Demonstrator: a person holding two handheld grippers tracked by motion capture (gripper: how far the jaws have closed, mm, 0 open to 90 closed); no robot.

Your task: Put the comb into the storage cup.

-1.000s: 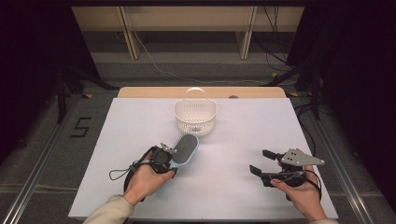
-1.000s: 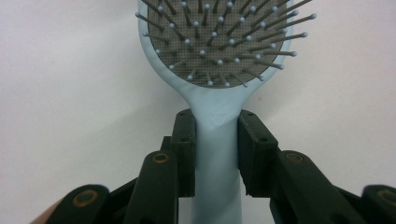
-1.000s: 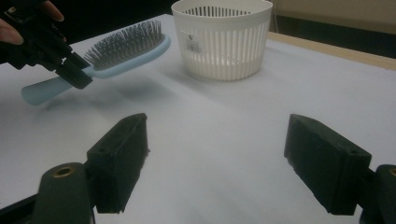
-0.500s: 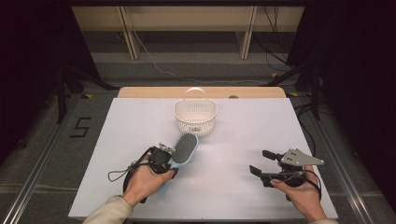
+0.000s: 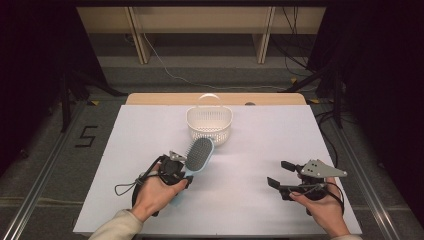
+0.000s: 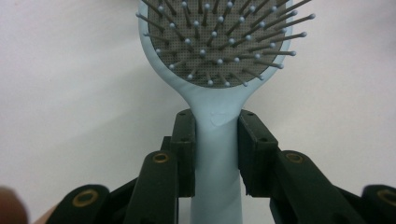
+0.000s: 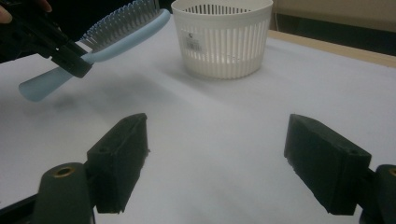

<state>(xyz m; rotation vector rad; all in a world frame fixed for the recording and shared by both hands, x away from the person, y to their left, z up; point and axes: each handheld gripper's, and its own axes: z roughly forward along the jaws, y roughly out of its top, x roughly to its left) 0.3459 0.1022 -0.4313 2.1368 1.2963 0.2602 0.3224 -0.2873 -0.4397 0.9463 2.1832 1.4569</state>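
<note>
From the high view, the left claw holds a light blue hairbrush over the white desk, the brush head pointing toward a white slatted basket that stands near the desk's far edge, its handle raised. The head lies just short of the basket; whether they touch cannot be told from above. The left gripper view settles the grip: both black pads are pinching the brush's neck just below the bristle pad, bristles facing the camera, the handle running down between the jaws. The right gripper view gives the side profile that the others lack: the brush is lifted off the desk and tilted, head up toward the basket, handle end lowest, a soft shadow beneath it. The right claw stands spread wide with nothing between its pads, low over bare desk, well apart from brush and basket.
</note>
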